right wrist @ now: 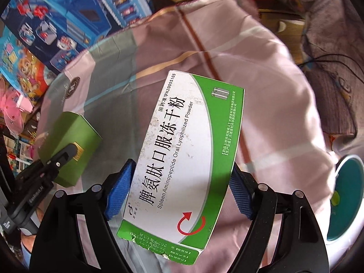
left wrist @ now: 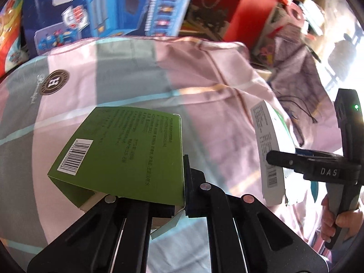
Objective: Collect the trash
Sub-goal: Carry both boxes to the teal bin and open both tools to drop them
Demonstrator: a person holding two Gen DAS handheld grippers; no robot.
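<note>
An olive-green carton point(left wrist: 127, 154) with a barcode hangs above the bedsheet, open end towards the camera. My left gripper point(left wrist: 182, 202) is shut on the carton's right side wall. In the right wrist view the same green carton point(right wrist: 68, 132) sits at the left with the left gripper point(right wrist: 66, 157) on it. A flat white-and-green medicine box point(right wrist: 188, 150) printed "Spleen Aminopeptide" fills the middle of that view. My right gripper point(right wrist: 182, 190) is shut on it, blue pads point(right wrist: 120, 188) pressing both long edges. The left wrist view shows that medicine box point(left wrist: 266, 141) edge-on in the right gripper point(left wrist: 279, 159).
A pink, grey and teal striped bedsheet point(left wrist: 136, 68) lies under both boxes. Blue toy boxes point(left wrist: 102, 6) and a red box point(left wrist: 245, 6) stand along the far edge. A round white-and-teal object point(right wrist: 348, 195) lies at the right. A hand point(left wrist: 345, 223) holds the right gripper's handle.
</note>
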